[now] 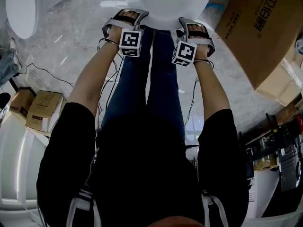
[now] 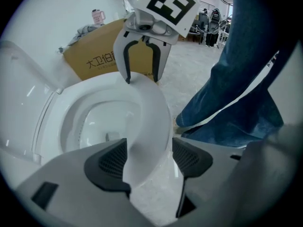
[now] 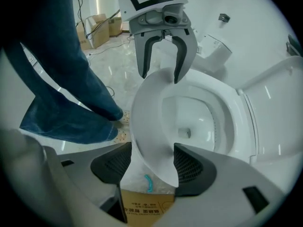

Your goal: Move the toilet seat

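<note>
A white toilet (image 1: 165,1) stands at the top of the head view, with its seat ring (image 2: 151,117) lying down on the bowl (image 2: 94,122). The lid (image 3: 279,93) stands raised behind it. My left gripper (image 1: 129,17) and right gripper (image 1: 194,28) both point down at the seat's front edge, side by side. In the left gripper view the left gripper (image 2: 149,162) is open, its jaws astride the seat's front rim without pressing on it. The right gripper (image 3: 151,162) is open too, with the seat's edge (image 3: 151,141) between its pads.
A big cardboard box (image 1: 265,27) lies right of the toilet. A second toilet (image 1: 21,8) stands at the upper left. Small boxes (image 1: 42,110) and cables (image 1: 42,74) lie on the marble floor at left. The person's legs in jeans (image 1: 156,79) stand right before the bowl.
</note>
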### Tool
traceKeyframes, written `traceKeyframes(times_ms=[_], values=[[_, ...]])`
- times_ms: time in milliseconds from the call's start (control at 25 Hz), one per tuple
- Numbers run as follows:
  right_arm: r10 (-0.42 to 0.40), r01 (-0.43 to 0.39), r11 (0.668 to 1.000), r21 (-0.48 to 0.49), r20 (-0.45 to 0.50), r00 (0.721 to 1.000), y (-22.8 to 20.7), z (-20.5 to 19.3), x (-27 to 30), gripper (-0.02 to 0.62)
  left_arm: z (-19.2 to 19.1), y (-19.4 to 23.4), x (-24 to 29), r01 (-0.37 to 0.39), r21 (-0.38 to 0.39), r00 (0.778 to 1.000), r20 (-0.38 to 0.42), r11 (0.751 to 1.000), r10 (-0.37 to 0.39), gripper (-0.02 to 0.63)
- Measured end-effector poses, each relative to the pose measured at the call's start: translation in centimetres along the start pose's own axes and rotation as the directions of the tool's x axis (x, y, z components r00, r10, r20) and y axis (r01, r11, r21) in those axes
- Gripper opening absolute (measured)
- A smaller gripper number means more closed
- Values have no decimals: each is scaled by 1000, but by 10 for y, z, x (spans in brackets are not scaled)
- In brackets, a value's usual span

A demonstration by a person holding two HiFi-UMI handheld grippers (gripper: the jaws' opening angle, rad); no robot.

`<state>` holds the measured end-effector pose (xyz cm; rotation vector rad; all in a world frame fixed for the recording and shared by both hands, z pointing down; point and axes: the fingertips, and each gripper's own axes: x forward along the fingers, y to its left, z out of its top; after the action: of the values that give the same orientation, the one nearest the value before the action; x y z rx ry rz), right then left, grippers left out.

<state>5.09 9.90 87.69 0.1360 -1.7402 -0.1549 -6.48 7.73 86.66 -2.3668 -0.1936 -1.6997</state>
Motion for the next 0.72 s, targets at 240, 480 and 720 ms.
traceKeyframes(times_ms=[240,480,720], values=[[-11,7,989,-148,-24,1000,-4,10,9,279,-2,-2,4,11,3,1000,-17,1000,-11,291],[54,-64,973,-222,-50,997,-2,15,15,279,2,-2,4,20,-2,1000,-11,1000,-20,291],[26,-31,954,-299,-23,999,-3,17,8,252,7,-2,0,13,-9,1000,9,1000,-13,291]])
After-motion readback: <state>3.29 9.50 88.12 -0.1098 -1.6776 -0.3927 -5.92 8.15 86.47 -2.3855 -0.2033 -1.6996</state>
